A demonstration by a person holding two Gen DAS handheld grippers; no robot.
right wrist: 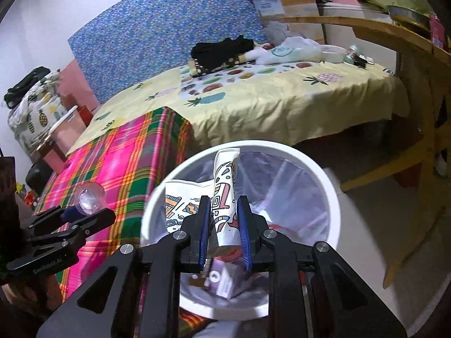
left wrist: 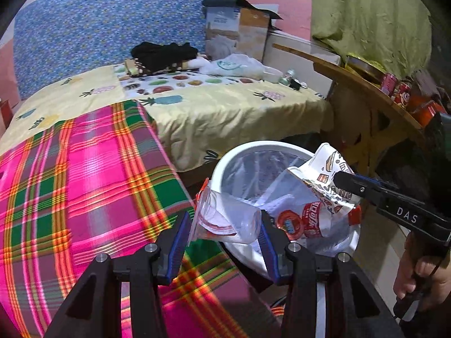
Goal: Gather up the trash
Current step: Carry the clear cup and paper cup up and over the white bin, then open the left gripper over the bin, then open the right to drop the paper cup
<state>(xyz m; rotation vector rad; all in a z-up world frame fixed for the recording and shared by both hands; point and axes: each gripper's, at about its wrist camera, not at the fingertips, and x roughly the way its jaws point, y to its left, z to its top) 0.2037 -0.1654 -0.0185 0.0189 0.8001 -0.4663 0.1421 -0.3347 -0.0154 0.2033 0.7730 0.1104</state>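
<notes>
Hovering over the white bin's rim [right wrist: 324,174]: right tool [right wrist: 224,222] pinching a printed paper cup [right wrist: 222,186], left tool [left wrist: 222,231] gripping a clear plastic cup [left wrist: 225,219].

Trash bin [right wrist: 329,180]: smooth white plastic, a bit shiny, with a thin see-through liner [right wrist: 284,180] inside.
Paper cup [right wrist: 225,197]: crumpled printed paper, matt.
Clear cup [left wrist: 234,222]: thin see-through plastic, glossy.
Fingers [right wrist: 204,225]: black matt plastic with blue ribbed pads and shiny metal bolts.
Blanket [left wrist: 84,174]: soft checked cloth, pink and green.
Bed sheet [left wrist: 225,107]: yellow cloth, wrinkled.
Desk [left wrist: 366,90]: brown wood, smooth.
Box [left wrist: 251,31]: plain brown cardboard, dull.
</notes>
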